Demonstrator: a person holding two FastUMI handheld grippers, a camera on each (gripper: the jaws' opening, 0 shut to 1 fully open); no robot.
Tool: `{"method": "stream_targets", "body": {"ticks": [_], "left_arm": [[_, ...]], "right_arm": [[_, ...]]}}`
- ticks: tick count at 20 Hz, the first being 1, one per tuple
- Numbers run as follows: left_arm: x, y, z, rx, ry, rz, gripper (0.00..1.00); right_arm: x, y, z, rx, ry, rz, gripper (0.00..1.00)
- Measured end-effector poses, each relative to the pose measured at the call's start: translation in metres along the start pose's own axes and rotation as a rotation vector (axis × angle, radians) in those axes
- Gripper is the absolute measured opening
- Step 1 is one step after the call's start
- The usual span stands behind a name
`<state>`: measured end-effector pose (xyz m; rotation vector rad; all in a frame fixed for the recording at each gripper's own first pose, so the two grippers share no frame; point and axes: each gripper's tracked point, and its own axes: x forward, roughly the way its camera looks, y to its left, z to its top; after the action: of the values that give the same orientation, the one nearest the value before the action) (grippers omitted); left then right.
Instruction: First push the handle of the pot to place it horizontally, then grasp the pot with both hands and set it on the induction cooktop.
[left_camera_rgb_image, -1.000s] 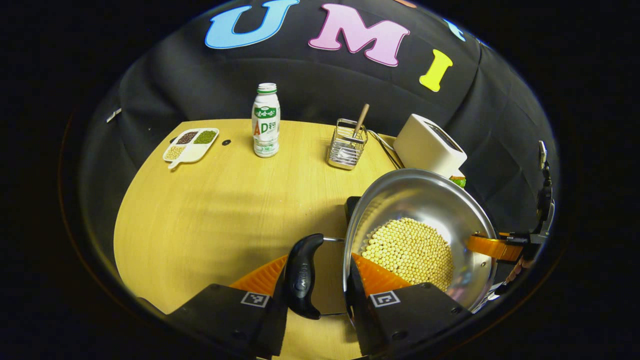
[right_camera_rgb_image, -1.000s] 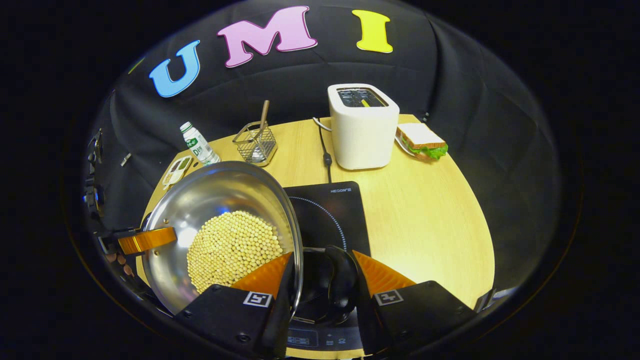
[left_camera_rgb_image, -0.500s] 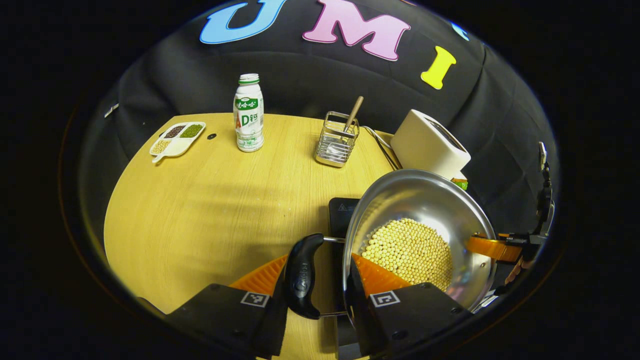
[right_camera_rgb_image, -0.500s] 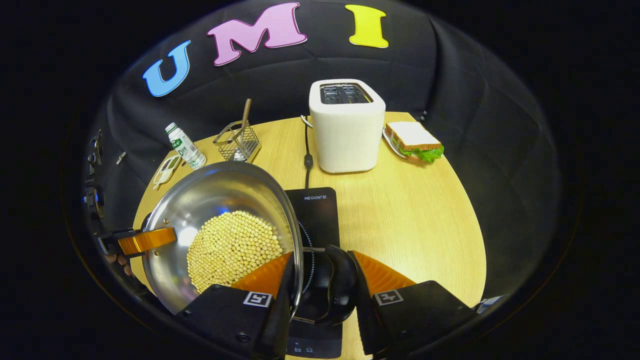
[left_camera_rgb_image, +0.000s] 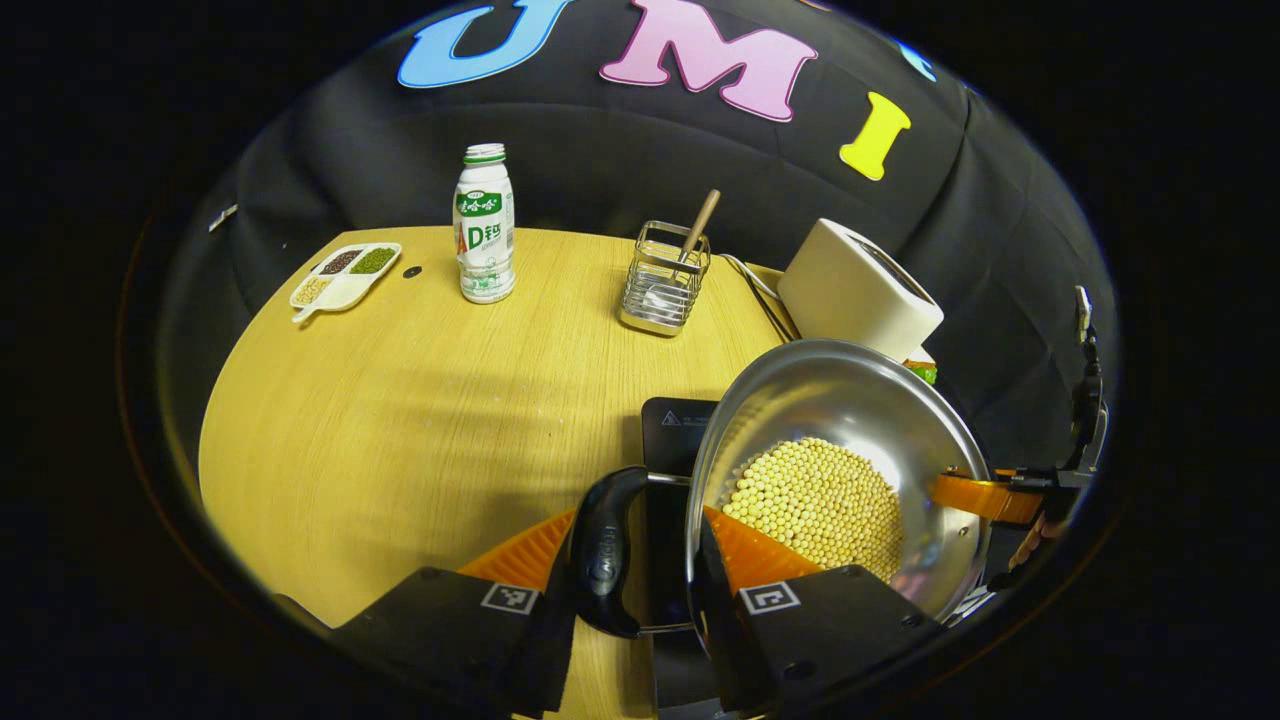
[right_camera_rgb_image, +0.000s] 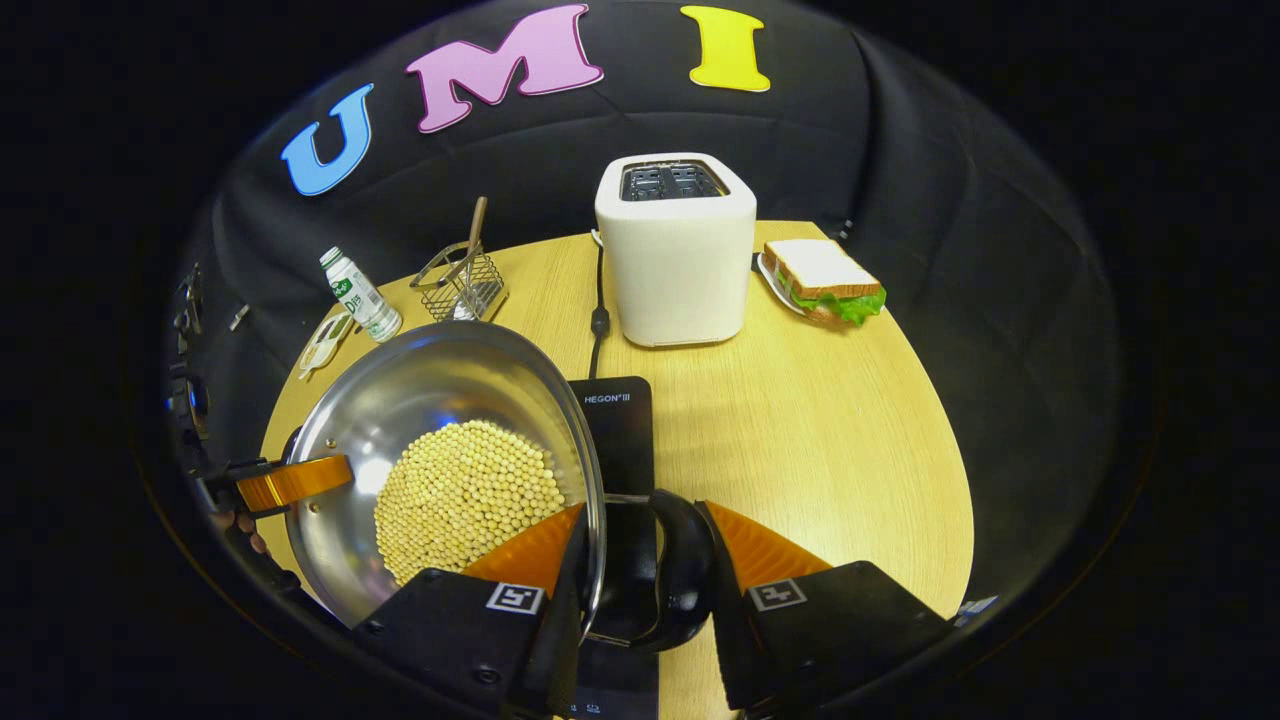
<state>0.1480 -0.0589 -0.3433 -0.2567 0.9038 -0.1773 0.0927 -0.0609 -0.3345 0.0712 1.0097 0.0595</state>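
Left gripper view, low centre: left gripper clamped across the pot's rim, one orange finger outside by the black handle, the other inside against the wall. Pot, steel, lower right of frame, tilted toward the lens, a bed of pale beans heaped in its bottom. Held aloft above the table, partly over the black induction cooktop, a corner of which peeks out just left of the rim. Far right edge: the other gripper's orange finger hooked on the opposite rim.

Right gripper view, low centre: right gripper pinching the near rim the same way, left finger inside the bowl, right finger outside, the second black handle lying between them. Pot at lower left here, beans piled toward the near side. Cooktop running down the middle of frame, half hidden under the pot. At the left edge, an orange finger gripping the far rim.

Around the wooden table: white toaster at upper centre, sandwich on a plate just right of it, wire caddy with a wooden stick to the left, drink bottle farther left, small divided dish at upper left of the left gripper view.
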Motion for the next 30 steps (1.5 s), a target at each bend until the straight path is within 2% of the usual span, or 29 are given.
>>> {"method": "stream_targets", "body": {"ticks": [10, 17, 18, 19, 20, 21, 25, 30], "left_arm": [[0.002, -0.001, 0.001, -0.001, -0.017, 0.005, 0.59], [0.002, -0.002, -0.007, -0.038, -0.001, 0.001, 0.63], [0.001, 0.001, -0.008, -0.047, -0.008, 0.016, 0.71], [0.001, 0.004, -0.007, -0.054, -0.020, 0.033, 0.73], [-0.002, 0.006, -0.006, -0.062, -0.030, 0.042, 0.95], [-0.005, 0.007, -0.006, -0.070, -0.041, 0.046, 0.98], [-0.027, 0.012, 0.000, -0.057, -0.073, 0.081, 0.96], [-0.073, -0.001, 0.026, -0.025, -0.201, 0.084, 0.96]], "right_arm": [[0.005, -0.003, -0.002, 0.042, 0.008, 0.025, 0.59], [0.004, -0.003, -0.003, 0.070, 0.015, 0.035, 0.61], [0.003, -0.003, -0.001, 0.081, 0.004, 0.036, 0.62], [0.001, -0.001, 0.001, 0.094, -0.002, 0.046, 0.68], [0.003, -0.003, 0.000, 0.094, -0.005, 0.041, 0.84], [-0.003, -0.008, 0.001, 0.091, -0.010, 0.028, 1.00], [-0.022, -0.015, 0.011, 0.103, -0.064, -0.006, 0.99], [-0.076, -0.012, 0.046, 0.087, -0.238, -0.027, 0.99]]}}
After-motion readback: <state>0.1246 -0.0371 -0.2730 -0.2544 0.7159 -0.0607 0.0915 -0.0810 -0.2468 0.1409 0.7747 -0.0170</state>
